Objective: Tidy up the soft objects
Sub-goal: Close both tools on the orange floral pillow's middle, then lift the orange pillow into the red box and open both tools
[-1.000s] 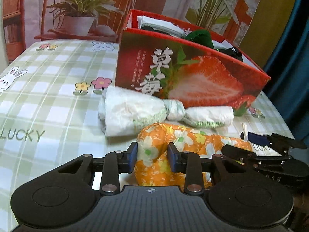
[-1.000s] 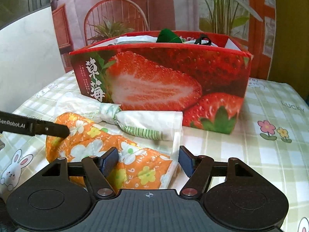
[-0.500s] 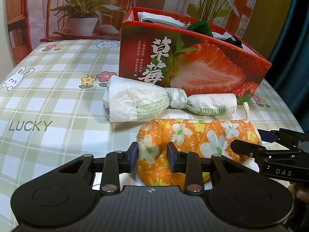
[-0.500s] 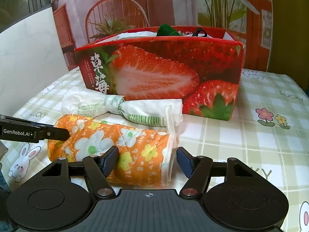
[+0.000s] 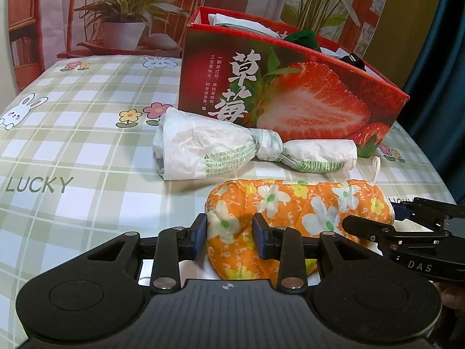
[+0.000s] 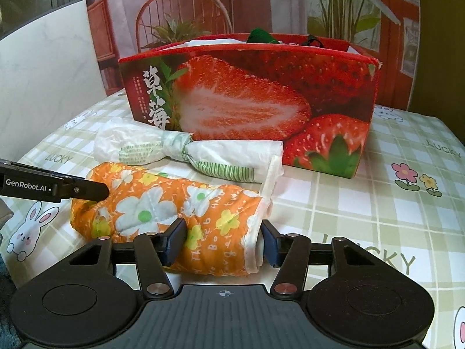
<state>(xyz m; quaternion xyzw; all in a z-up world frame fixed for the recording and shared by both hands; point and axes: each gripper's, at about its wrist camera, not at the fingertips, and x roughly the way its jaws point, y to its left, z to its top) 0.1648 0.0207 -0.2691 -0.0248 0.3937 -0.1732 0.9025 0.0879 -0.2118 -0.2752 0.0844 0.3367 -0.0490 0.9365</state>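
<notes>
Left wrist view: the left gripper (image 5: 229, 237) pinches one end of the orange roll (image 5: 299, 209) at lower centre. Right wrist view: the right gripper (image 6: 222, 242) fingers clasp the roll's other end, before the box (image 6: 250, 104) and white bundle (image 6: 189, 152).

A checked green-and-white cloth (image 5: 87, 151) with rabbits, flowers and "LUCKY" print covers the surface, perhaps a table or a bed. On it stands a red strawberry box (image 5: 290, 99). Just in front of the box lies a knotted white plastic bag (image 5: 232, 151), touching it or nearly so. Nearer the cameras lies an orange flowered roll (image 6: 174, 209), beside the bag.
</notes>
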